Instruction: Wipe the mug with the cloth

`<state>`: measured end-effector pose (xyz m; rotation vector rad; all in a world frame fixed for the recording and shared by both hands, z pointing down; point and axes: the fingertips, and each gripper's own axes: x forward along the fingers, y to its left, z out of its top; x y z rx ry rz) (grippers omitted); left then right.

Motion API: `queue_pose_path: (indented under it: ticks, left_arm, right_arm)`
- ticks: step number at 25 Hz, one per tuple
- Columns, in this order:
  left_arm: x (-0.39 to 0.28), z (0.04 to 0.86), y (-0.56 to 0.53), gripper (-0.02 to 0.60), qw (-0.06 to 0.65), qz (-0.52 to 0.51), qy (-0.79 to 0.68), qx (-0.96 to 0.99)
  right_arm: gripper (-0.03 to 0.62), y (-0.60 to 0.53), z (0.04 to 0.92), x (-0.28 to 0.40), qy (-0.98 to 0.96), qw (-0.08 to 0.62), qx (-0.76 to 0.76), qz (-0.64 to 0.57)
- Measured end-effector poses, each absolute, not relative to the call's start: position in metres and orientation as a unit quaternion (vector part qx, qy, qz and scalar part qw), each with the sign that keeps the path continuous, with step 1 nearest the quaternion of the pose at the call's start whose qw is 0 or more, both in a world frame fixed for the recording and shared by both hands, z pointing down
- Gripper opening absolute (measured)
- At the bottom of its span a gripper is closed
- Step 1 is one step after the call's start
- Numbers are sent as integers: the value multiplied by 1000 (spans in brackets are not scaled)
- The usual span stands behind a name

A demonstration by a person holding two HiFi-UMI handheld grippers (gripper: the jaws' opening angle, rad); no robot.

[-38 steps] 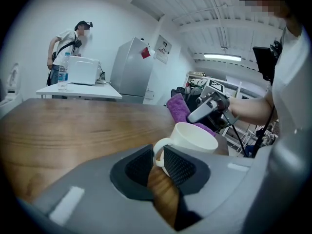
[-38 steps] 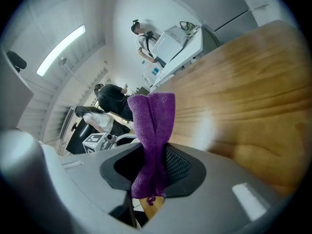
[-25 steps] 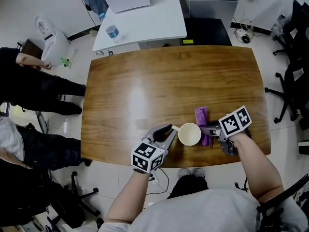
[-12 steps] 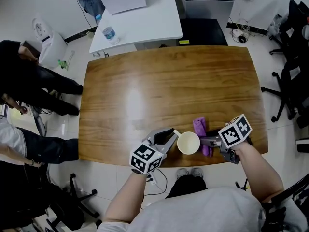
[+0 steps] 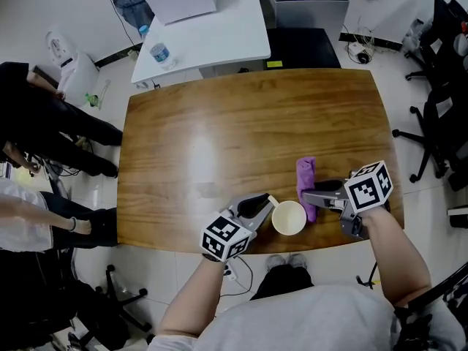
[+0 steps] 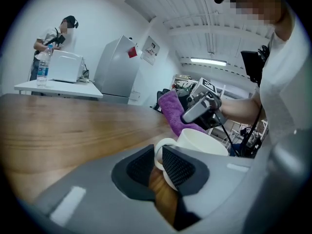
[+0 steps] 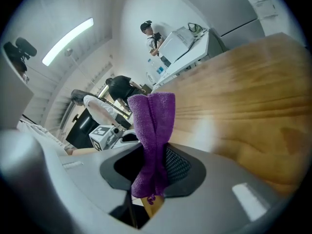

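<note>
A: Pinching anything with the left fingers [image 6: 178,167]?
B: Just been closing them onto the white mug [image 5: 289,218] handle, now gripping it upright on the worktop [image 5: 219,137], near the front edge.
A: And clamping with the right fingers [image 7: 178,165]?
B: Squeezing the purple cloth [image 5: 306,175] tight by one end, just beside the mug.

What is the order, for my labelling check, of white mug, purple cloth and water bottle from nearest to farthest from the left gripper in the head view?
The left gripper has just been closing, the handle of the white mug between its jaws.
1. White mug, on its right.
2. Purple cloth, past the mug, in the right gripper.
3. Water bottle, far on the white table.
</note>
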<state>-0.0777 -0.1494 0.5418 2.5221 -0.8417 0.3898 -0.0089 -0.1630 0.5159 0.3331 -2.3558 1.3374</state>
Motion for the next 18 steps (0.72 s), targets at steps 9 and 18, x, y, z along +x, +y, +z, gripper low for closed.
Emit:
queue_pose_path:
  ticks: [9,18]
  left_arm:
    - [-72,542,-155,31,233,135,-313,911]
    - [-72,544,-157,29,238,129,-317,909]
  right_arm:
    - [120,-156,562,-7,-812,228,112,525]
    - [121,-156,580,-6,-821,284,117,480]
